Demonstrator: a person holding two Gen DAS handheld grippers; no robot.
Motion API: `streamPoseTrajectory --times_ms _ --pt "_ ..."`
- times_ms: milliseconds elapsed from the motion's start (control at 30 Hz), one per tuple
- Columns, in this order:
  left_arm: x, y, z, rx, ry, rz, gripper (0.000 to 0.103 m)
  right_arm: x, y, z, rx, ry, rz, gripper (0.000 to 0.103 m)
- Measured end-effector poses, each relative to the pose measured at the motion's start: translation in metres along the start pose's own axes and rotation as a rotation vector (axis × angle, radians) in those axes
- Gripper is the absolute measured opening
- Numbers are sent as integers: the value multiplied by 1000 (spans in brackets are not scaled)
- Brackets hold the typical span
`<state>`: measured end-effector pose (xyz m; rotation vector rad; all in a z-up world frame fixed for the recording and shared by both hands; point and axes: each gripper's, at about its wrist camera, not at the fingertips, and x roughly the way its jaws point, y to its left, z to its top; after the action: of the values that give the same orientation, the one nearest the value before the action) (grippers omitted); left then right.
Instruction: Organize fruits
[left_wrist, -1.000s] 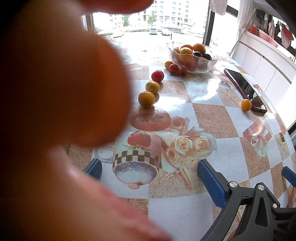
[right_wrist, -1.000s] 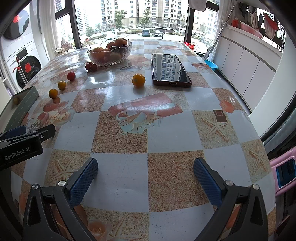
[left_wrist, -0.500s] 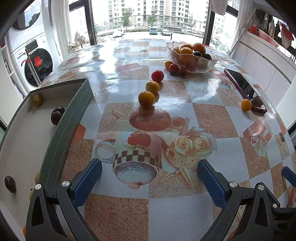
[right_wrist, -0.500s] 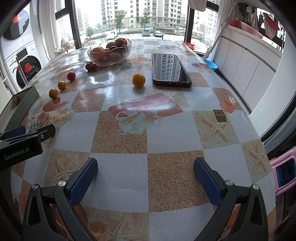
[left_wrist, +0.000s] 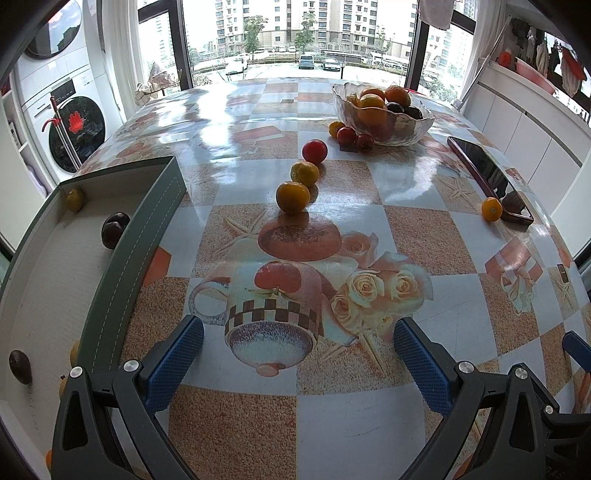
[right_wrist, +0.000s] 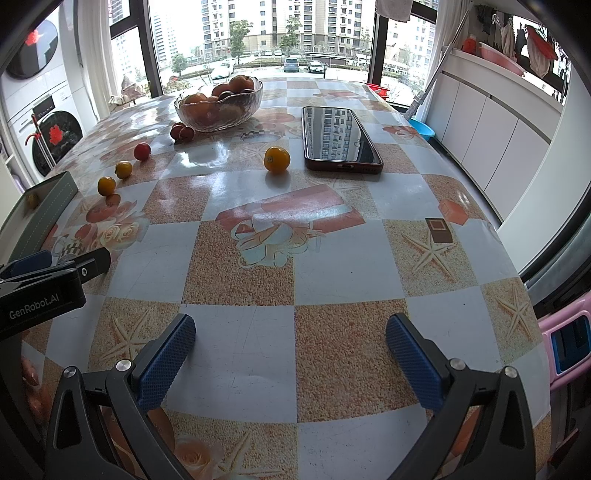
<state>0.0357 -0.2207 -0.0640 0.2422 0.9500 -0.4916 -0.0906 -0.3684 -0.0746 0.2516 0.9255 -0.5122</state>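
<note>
Your left tongs (left_wrist: 295, 354) sit low over the tabletop (left_wrist: 369, 435), spread wide with nothing between them. Your right tongs (right_wrist: 291, 354) are the same: wide apart, empty, over a bare patch of tabletop.

Fruit positions, left wrist view: orange fruit (left_wrist: 292, 196) nearest, straight ahead of your left tongs; yellow fruit (left_wrist: 304, 173) just beyond it; red tomato (left_wrist: 314, 151) past that. The three form a line running toward the glass bowl (left_wrist: 384, 110), which holds oranges and dark fruit. Small fruits (left_wrist: 349, 134) sit against the bowl's near side.

A lone orange (right_wrist: 277, 159) rests just beside the near left corner of the phone (right_wrist: 338, 134); touching or not, can't tell.

Tray (left_wrist: 140, 236) lies at your left, with a grey-green rim. Inside it: a dark plum (left_wrist: 114, 230) against the near wall, a yellow fruit (left_wrist: 75, 199) in the far corner, another dark fruit (left_wrist: 20, 366) closer to you.
</note>
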Motion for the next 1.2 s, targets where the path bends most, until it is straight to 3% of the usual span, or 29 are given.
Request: streamPoseTrajectory --times_ms 200,300,500,767,833,933,1000,1133,1200 --pt "0 0 0 0 0 0 103 1 1 3 -4 23 -1 103" --pt "0 0 0 1 0 0 103 7 -1 16 1 85 14 103" --pt "3 1 5 36 23 -22 103 22 -9 61 96 69 107 102" --pt "3 12 24 51 6 -29 103 61 4 102 170 48 79 89" --pt "2 9 31 65 -9 -26 103 65 11 107 164 34 60 83" --pt "5 6 44 66 -14 -27 102 66 16 111 159 10 34 60" --pt "10 4 54 61 -3 -36 92 65 16 110 159 -2 34 24" --pt "20 4 65 58 1 -30 91 61 1 106 209 -4 139 23" --pt "28 4 67 62 16 -22 74 54 -5 98 209 4 178 23"
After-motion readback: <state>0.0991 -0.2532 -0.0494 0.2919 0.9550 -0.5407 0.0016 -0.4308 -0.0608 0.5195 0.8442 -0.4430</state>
